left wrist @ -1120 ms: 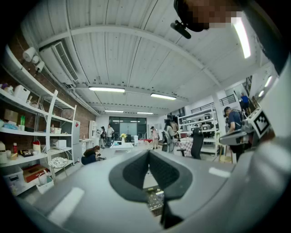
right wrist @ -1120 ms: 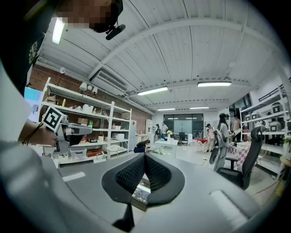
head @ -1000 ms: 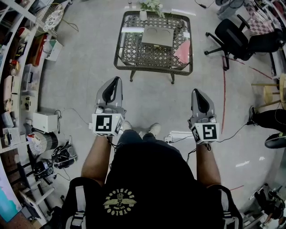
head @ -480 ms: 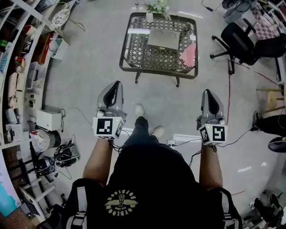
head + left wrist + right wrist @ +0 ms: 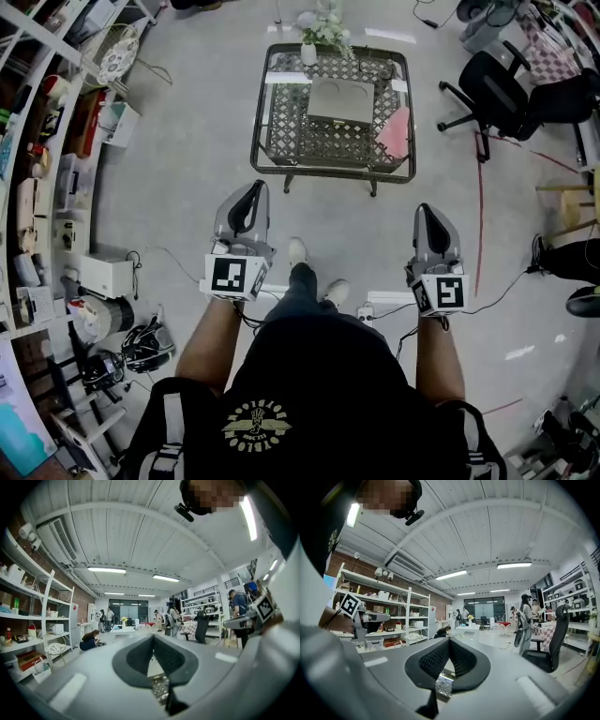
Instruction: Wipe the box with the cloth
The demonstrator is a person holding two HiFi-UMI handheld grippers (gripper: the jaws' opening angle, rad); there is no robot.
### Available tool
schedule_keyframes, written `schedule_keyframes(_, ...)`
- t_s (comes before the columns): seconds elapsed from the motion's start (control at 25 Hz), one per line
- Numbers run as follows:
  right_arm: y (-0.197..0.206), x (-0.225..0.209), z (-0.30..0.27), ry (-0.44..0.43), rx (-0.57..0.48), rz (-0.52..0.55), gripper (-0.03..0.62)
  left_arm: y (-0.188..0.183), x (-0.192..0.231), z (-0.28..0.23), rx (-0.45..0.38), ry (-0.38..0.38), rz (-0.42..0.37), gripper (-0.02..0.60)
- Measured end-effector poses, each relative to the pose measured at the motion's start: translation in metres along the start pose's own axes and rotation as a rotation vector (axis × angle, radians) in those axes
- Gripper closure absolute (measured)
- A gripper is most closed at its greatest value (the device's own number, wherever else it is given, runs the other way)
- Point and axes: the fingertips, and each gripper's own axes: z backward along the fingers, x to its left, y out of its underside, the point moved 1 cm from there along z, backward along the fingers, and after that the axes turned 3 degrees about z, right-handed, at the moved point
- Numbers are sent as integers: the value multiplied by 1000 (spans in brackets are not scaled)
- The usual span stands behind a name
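With the left gripper [image 5: 254, 190] and right gripper [image 5: 425, 212] both clenched and empty at mid-frame, approach the lattice table [image 5: 270, 157] at upper centre, then grasp the pink cloth [image 5: 395, 131] just right of the grey box [image 5: 340, 100].

My left gripper [image 5: 253, 192] and right gripper [image 5: 425, 214]: grey shells, black dimpled pads [image 5: 138, 656], white cubes with black square markers. Table [image 5: 328, 172] at 12 o'clock: dark metal frame, lattice-pattern top. Box [image 5: 340, 100] on it: plain dull grey-beige. Cloth [image 5: 395, 131] at the table's 3 o'clock edge: pink. Floor [image 5: 187, 187]: pale grey, with a thin red line [image 5: 472, 202] at 2 o'clock. Chair [image 5: 502, 84] at 1 o'clock: black. My shirt [image 5: 309, 375]: black, pale yellow emblem.
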Motion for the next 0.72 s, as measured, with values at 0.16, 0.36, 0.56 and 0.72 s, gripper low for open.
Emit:
schedule_keyframes(0.16,4,6,-25,9,38,-28,586,2,21,-20,-3,16,0,581)
schedule_keyframes(0.36,6,6,-64,7,40,-18,586,12,45,-55,37,30,21,581)
schedule_keyframes(0.56,3,12,-105,21,44,-24,586,14,73,-87,27,53,30,581)
schedule_keyframes(0.72,-2,9,-129,33,48,-14,586,14,89,-113,32,74,36,581)
